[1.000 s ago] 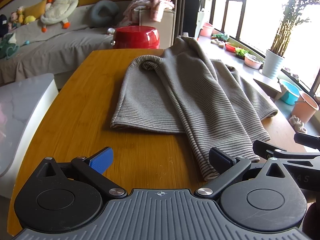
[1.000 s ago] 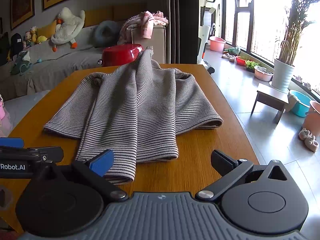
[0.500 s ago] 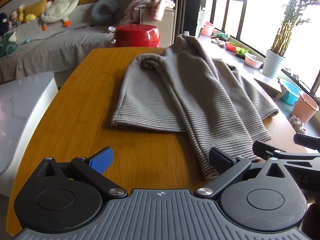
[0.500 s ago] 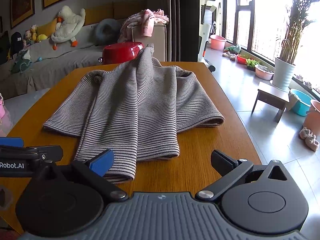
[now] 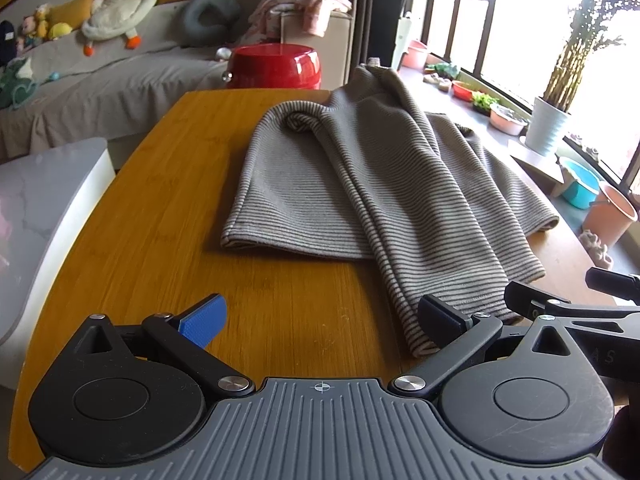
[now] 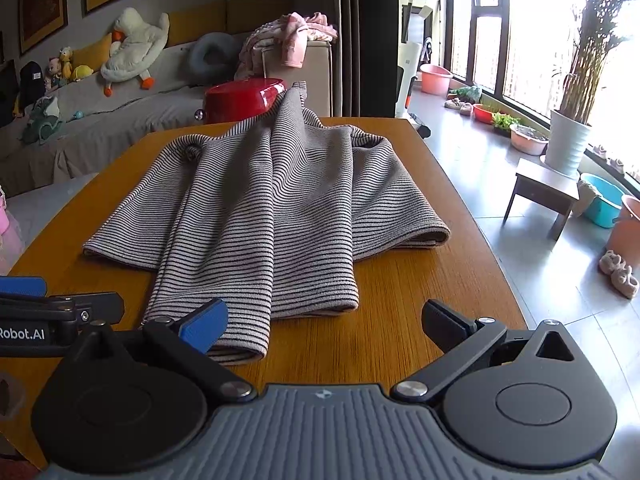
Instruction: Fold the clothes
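A grey striped garment (image 5: pixel 384 196) lies partly folded on the wooden table (image 5: pixel 160 216), one long flap laid lengthwise over the body toward the near edge. It also shows in the right wrist view (image 6: pixel 264 216). My left gripper (image 5: pixel 320 320) is open and empty, low at the near edge, its right finger beside the flap's near hem. My right gripper (image 6: pixel 324 320) is open and empty, its blue left finger (image 6: pixel 204 322) over the flap's near corner. Each gripper shows at the side of the other's view.
A red stool (image 5: pixel 276 66) stands past the table's far end. A grey sofa (image 5: pixel 80 84) with plush toys is at the back left. A white surface (image 5: pixel 44 208) sits left of the table. On the right are a small bench (image 6: pixel 544 192), basins and a potted plant.
Both grippers have crept slightly forward toward the garment's near hem. The garment has not moved.
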Tool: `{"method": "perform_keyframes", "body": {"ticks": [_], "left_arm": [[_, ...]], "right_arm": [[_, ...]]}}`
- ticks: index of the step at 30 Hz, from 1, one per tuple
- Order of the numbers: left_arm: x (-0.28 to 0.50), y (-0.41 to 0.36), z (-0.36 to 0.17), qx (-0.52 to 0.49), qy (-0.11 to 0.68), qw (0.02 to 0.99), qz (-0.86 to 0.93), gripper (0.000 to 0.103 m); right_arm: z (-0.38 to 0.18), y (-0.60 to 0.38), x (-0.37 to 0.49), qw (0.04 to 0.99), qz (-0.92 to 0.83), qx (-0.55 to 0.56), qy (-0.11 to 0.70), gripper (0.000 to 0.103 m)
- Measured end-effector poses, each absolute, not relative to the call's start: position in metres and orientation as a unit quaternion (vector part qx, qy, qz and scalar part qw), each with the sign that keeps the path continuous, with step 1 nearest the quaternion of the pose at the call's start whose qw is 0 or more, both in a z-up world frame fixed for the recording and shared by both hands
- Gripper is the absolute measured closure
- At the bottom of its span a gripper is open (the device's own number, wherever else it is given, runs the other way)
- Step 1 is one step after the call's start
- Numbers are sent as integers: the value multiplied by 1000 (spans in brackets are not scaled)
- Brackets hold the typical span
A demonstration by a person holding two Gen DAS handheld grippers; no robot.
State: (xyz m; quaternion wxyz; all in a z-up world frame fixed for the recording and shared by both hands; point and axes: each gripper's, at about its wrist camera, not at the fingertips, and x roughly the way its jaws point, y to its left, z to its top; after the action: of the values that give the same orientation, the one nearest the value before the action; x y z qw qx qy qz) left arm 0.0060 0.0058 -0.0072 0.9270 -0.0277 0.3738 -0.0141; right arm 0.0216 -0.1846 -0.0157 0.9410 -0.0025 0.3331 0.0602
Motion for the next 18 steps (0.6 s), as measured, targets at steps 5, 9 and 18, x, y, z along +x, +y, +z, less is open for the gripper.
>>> {"method": "perform_keyframes", "body": {"ticks": [5, 9, 18], "left_arm": [[7, 7, -9, -30, 377, 926, -15, 0], [10, 7, -10, -32, 381, 924, -18, 0], [42, 19, 2, -57, 371, 925, -65, 0]], "right_arm": [[-16, -185, 23, 940, 62, -3, 335, 0], [-16, -188, 27, 940, 66, 0, 335, 0], [-2, -211, 56, 946, 83, 71, 304, 0]]}}
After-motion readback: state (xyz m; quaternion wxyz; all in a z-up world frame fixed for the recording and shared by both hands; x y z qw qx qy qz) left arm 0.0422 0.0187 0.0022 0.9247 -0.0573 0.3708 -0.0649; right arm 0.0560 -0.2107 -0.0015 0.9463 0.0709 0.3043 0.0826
